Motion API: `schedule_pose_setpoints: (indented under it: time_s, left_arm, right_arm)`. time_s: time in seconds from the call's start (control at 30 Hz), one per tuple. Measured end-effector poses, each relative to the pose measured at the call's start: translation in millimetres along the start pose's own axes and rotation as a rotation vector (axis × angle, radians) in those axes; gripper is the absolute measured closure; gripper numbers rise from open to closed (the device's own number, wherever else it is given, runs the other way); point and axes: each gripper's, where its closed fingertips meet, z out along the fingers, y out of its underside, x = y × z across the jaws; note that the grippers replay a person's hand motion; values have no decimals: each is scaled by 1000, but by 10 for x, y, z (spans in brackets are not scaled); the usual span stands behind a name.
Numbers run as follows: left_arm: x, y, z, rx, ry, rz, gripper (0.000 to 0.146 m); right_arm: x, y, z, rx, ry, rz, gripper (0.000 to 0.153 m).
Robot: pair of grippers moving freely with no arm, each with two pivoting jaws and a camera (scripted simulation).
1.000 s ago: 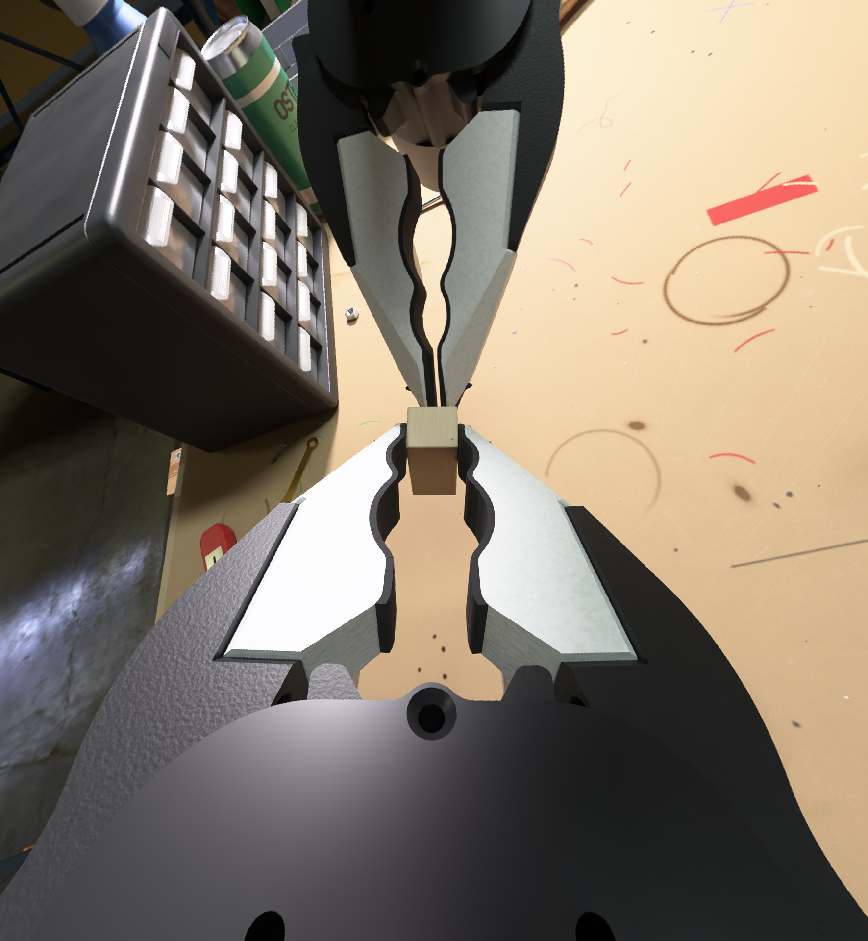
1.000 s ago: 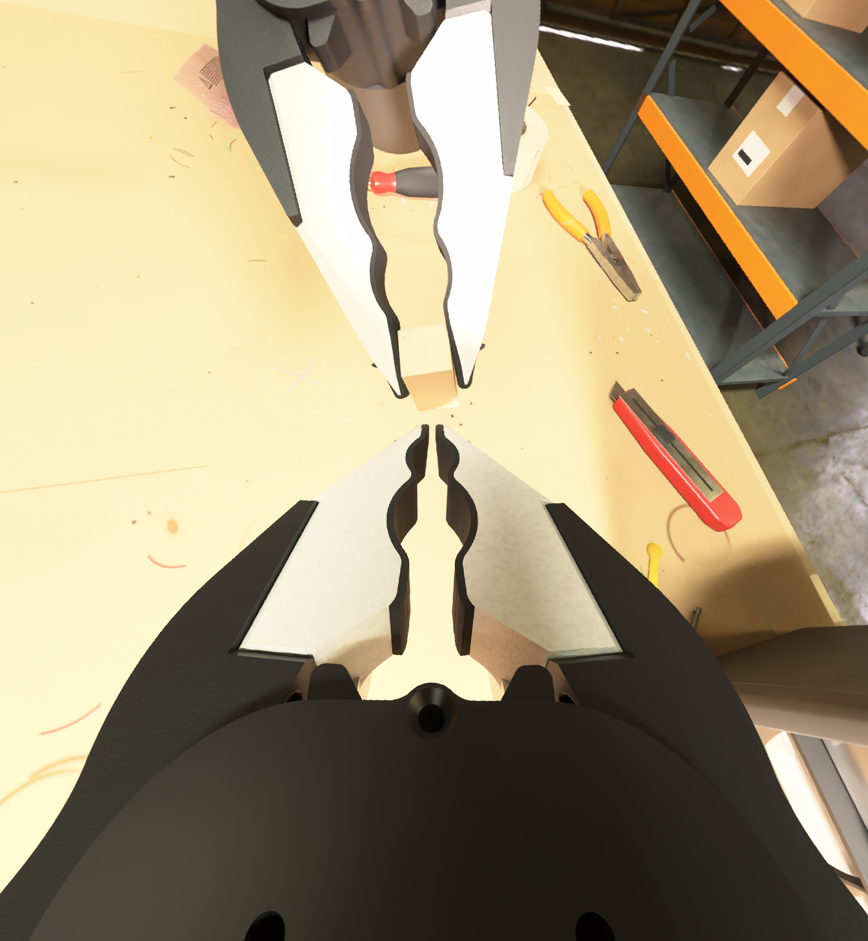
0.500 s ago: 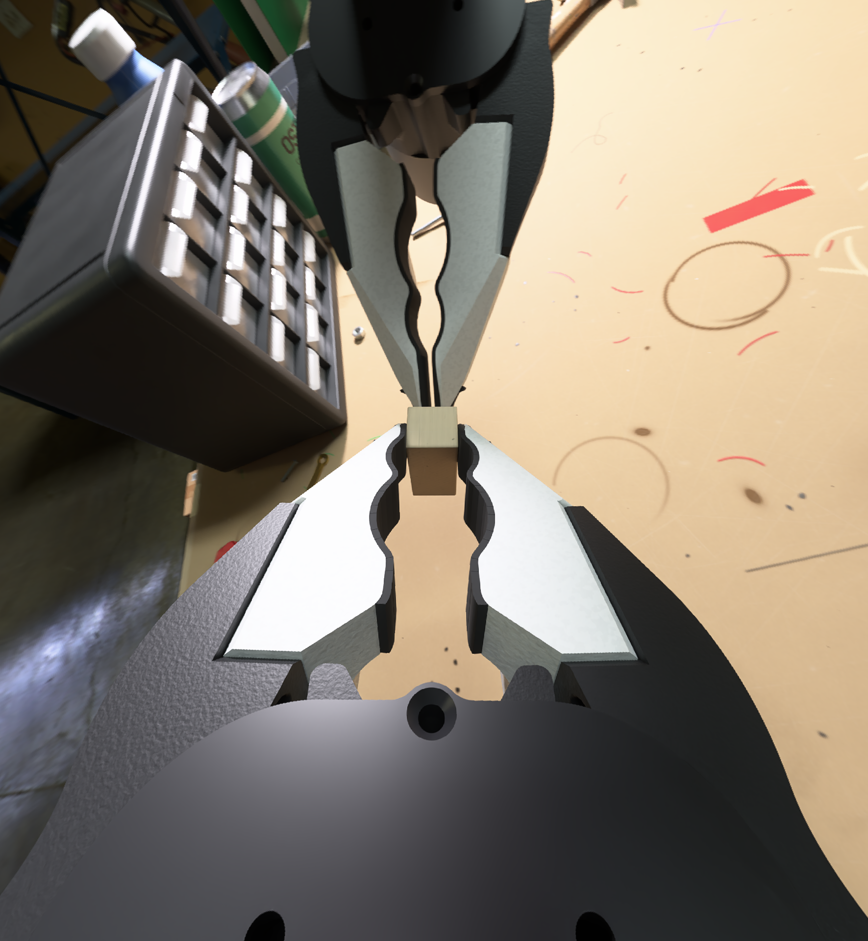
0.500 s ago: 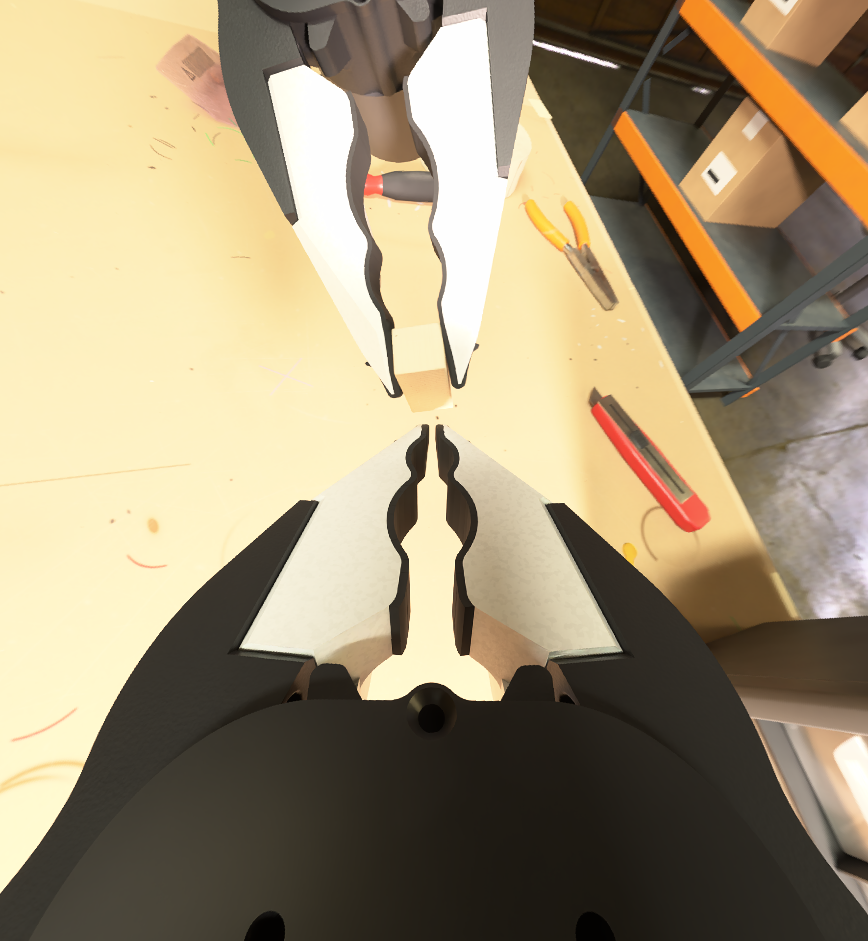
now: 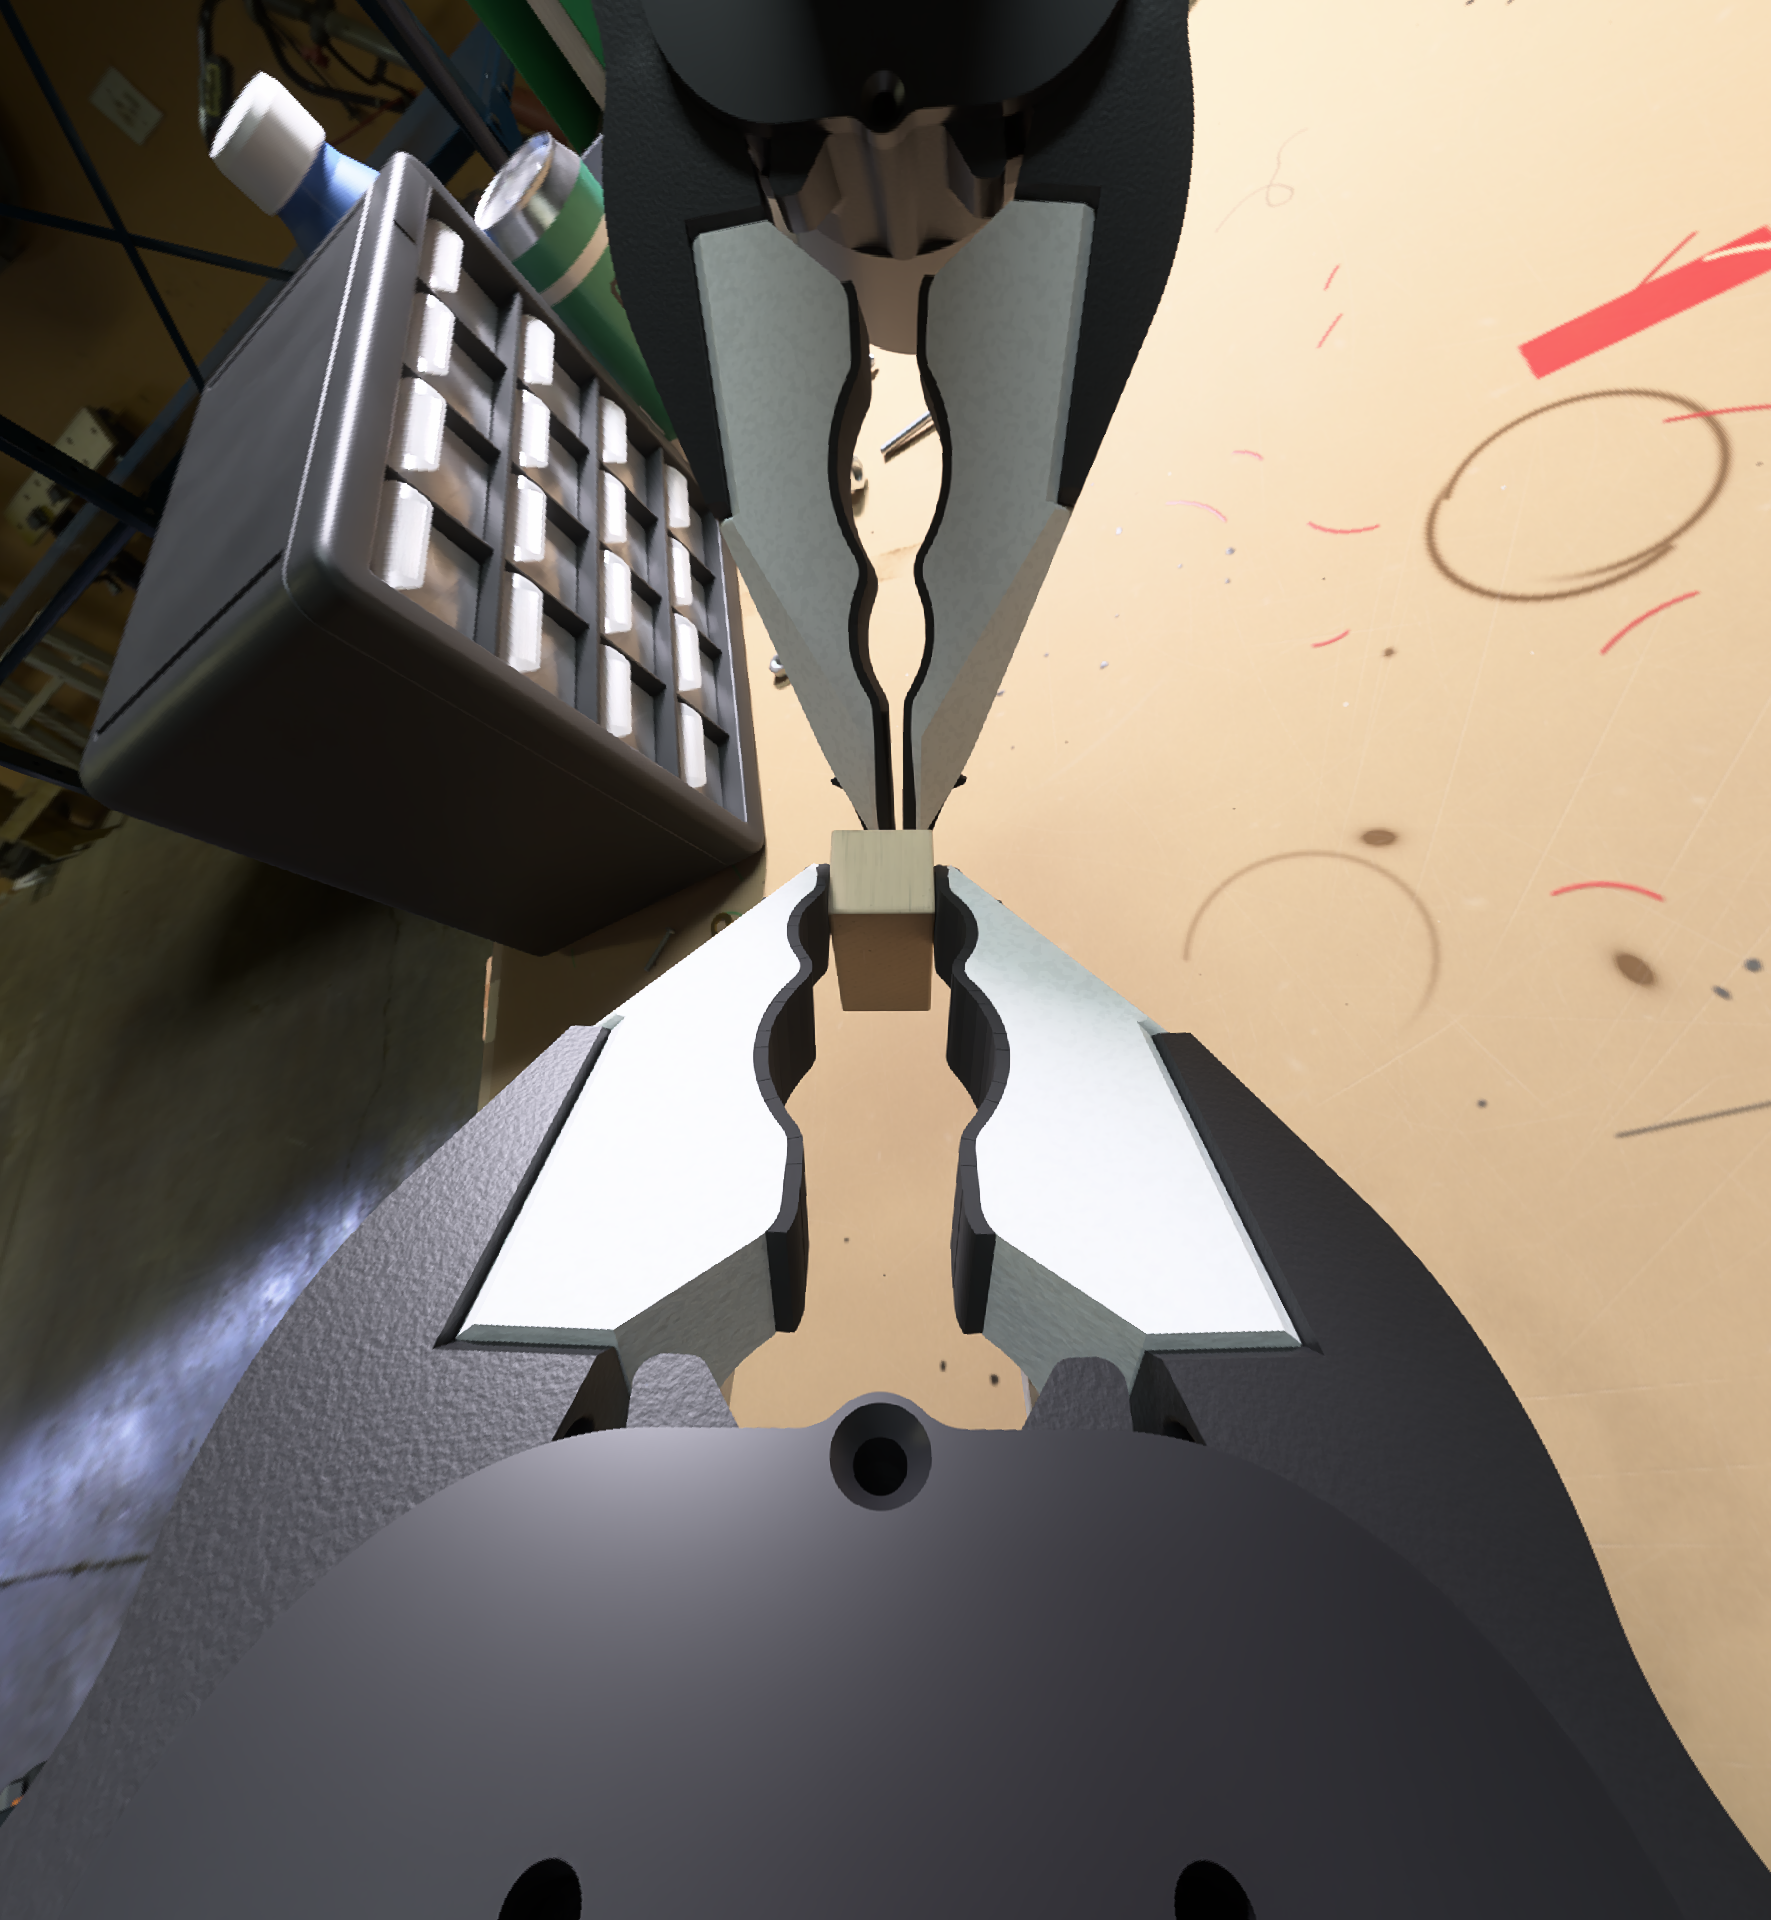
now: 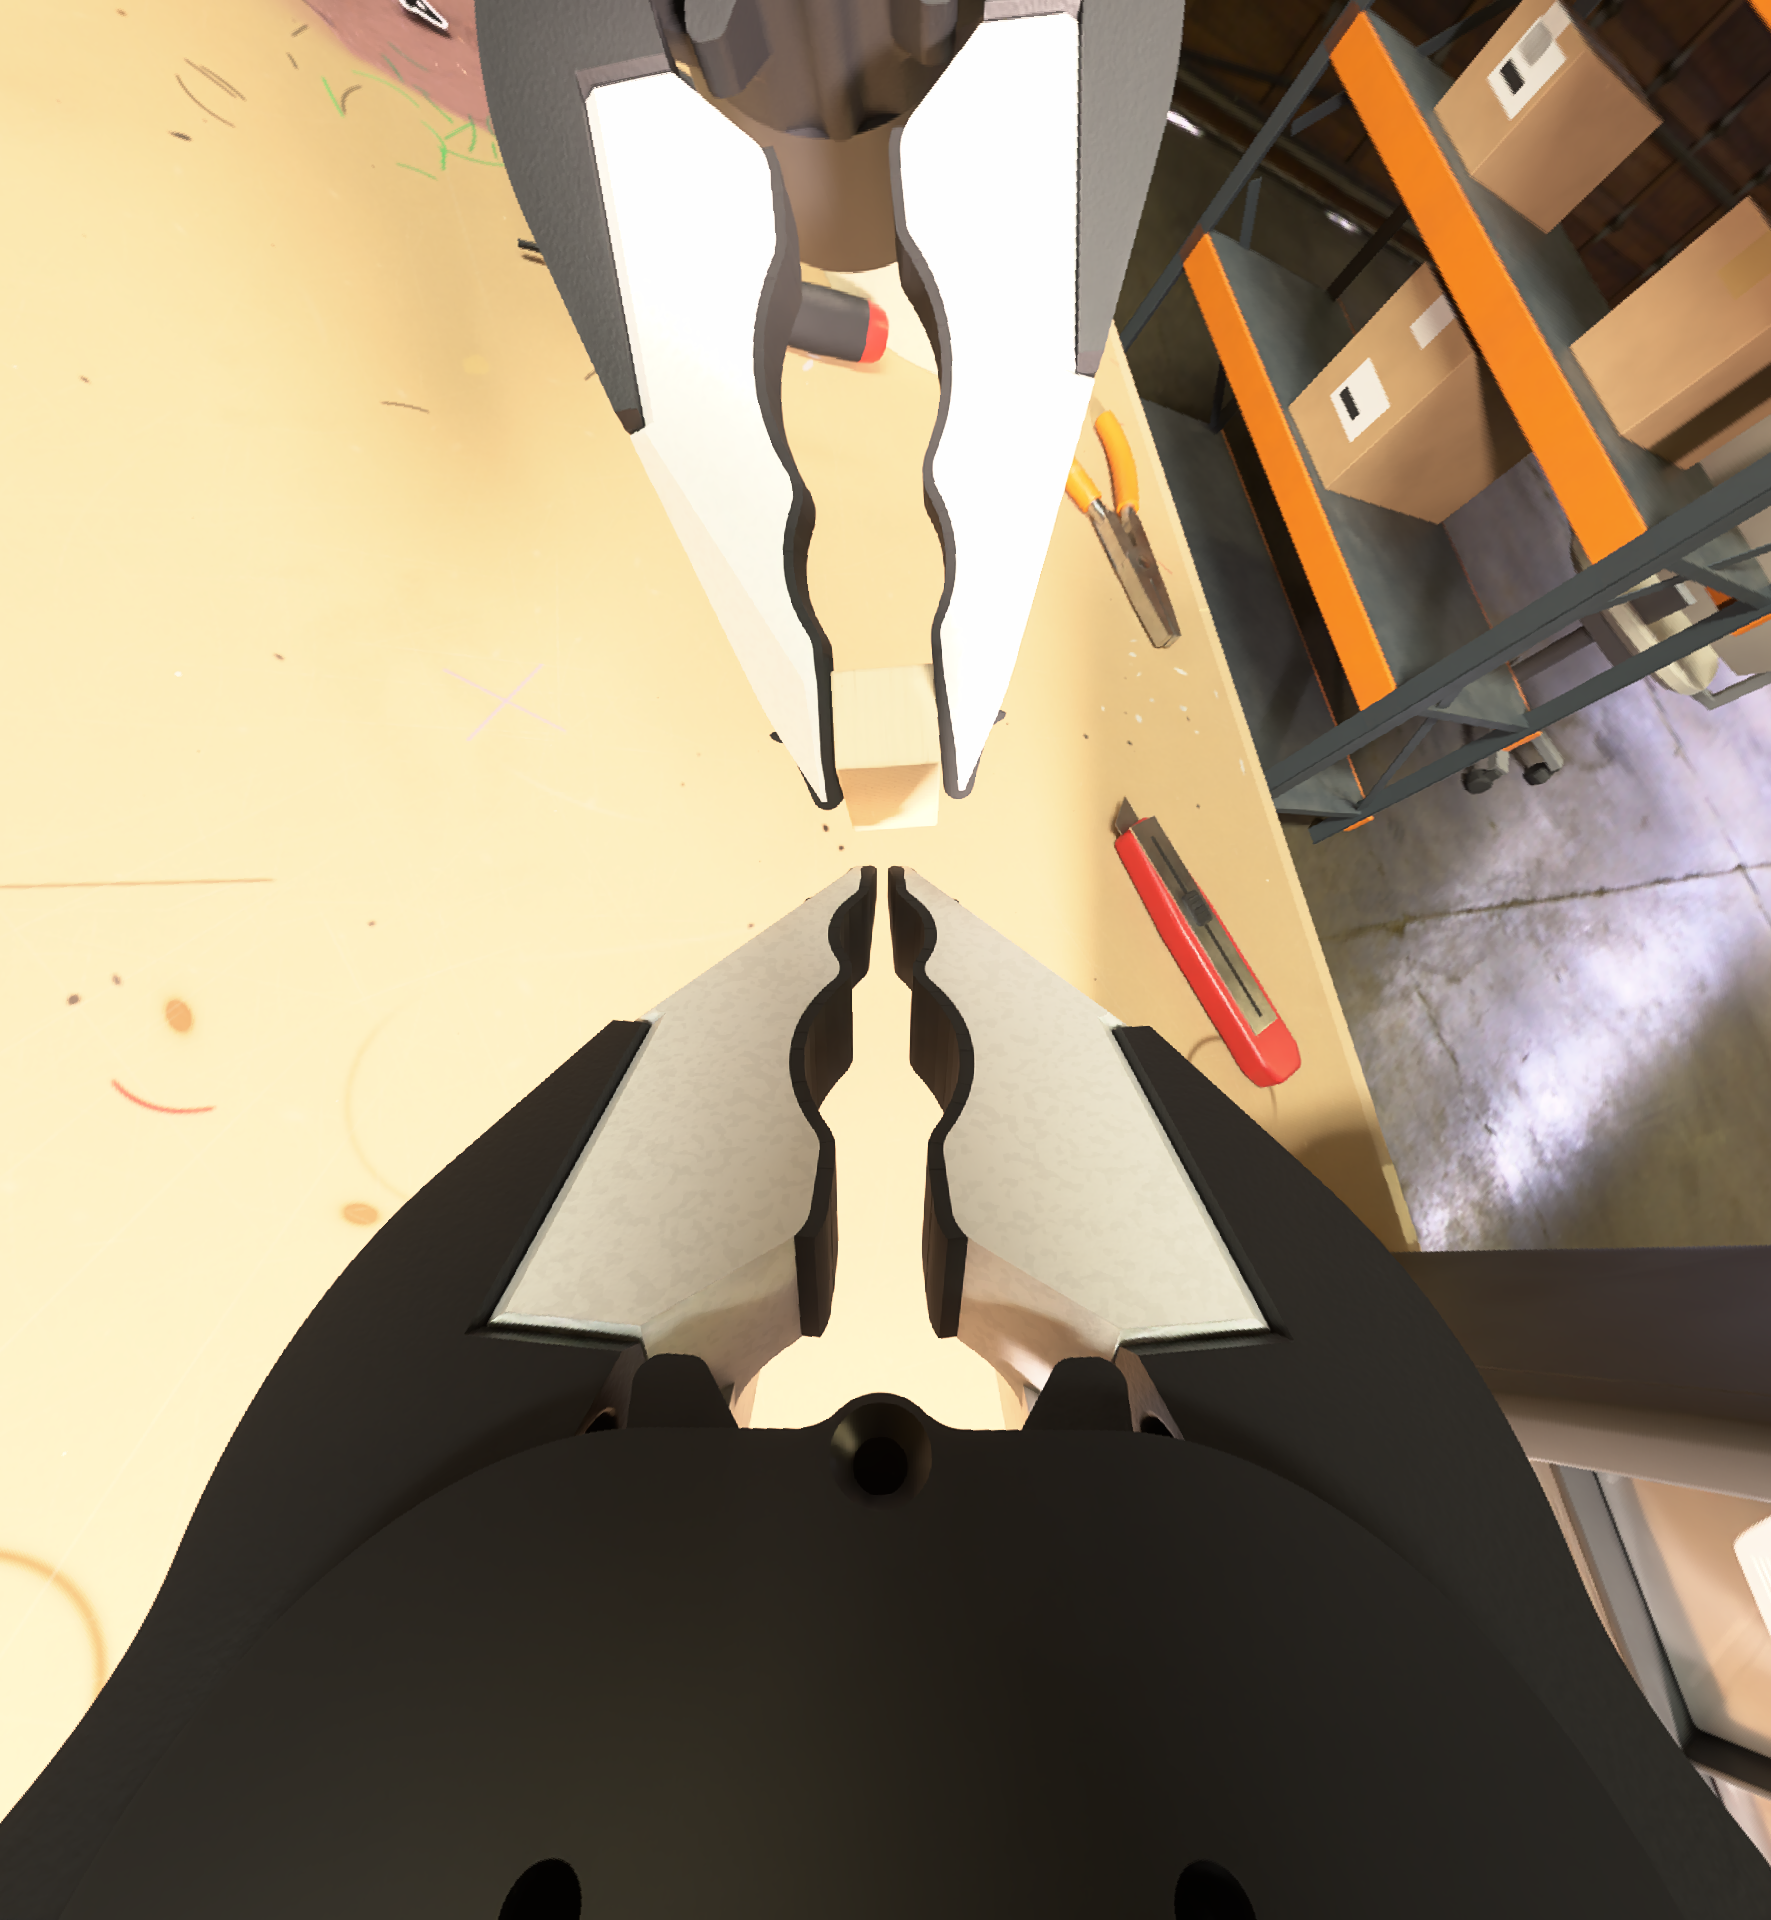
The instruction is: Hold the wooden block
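The small light wooden block (image 5: 881, 920) is held between the fingertips of my left gripper (image 5: 881, 883), which is shut on it above the tan workbench (image 5: 1380, 1039). My right gripper (image 5: 896, 821) faces it from the far side, shut and empty, with its tips right at the block's far face. In the right wrist view my right gripper (image 6: 881, 878) has its jaws nearly touching with nothing between them. Just beyond it, the left gripper (image 6: 886, 790) clamps the block (image 6: 886, 738).
A grey drawer cabinet (image 5: 424, 540) stands at the left, with a green can (image 5: 569, 239) and a blue bottle (image 5: 278, 145) behind it. A red utility knife (image 6: 1203, 956), orange pliers (image 6: 1120, 520) and a screwdriver handle (image 6: 839, 327) lie near the bench edge. Orange shelving with boxes (image 6: 1380, 416) stands beyond.
Both grippers have moved together, and the bench and cabinet have shifted in both views. The left gripper keeps its hold on the block. The right stays shut at the block's end.
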Motion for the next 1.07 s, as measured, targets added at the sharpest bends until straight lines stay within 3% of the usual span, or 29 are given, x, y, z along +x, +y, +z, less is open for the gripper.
schedule_pose_setpoints:
  time_s: [0.2,1.07]
  left_arm:
    - [64,20,13,-12,41,9,127]
    - [-96,-78,-2,68,-59,-29,127]
  right_arm:
    - [-55,13,16,-57,6,-64,151]
    - [70,-77,-50,118,-5,73,150]
